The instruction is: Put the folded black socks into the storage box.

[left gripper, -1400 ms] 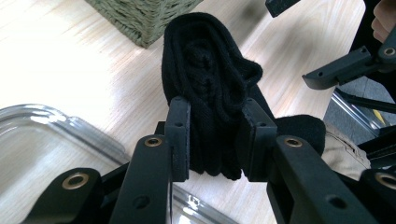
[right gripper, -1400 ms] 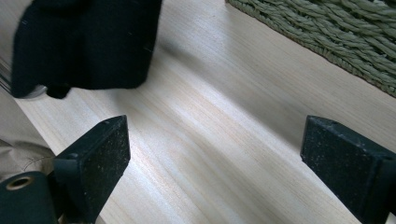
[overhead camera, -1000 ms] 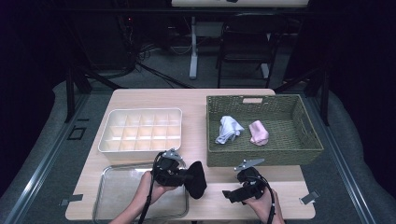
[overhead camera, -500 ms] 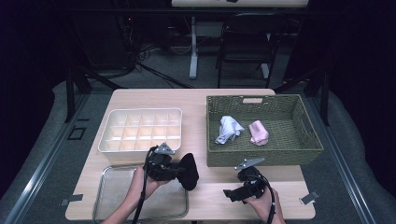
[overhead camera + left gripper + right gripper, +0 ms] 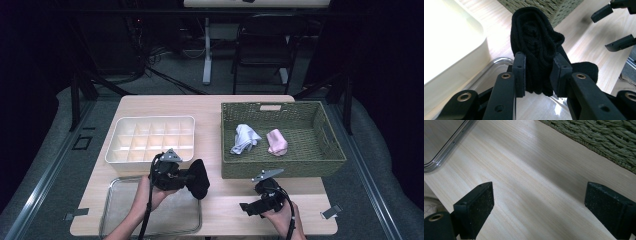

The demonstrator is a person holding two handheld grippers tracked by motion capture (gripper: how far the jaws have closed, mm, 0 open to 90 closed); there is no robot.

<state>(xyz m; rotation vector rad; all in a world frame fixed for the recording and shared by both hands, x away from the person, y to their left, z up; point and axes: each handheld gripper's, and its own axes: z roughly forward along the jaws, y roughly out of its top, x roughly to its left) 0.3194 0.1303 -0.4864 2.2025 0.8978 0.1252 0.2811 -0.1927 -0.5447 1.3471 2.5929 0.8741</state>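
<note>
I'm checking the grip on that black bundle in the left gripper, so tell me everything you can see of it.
The black cloth bundle looks like soft knit fabric, rolled or folded into a thick wad, with layered edges showing at its top. The left gripper has both pads pressed on its lower part, and a flap sticks out to one side. In the high view it hangs above the table, between the clear tray and the woven basket.

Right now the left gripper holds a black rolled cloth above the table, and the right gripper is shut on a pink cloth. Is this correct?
Not quite. The left gripper does hold the black rolled cloth, but the right gripper is open over bare table, as the right gripper view shows.
</note>
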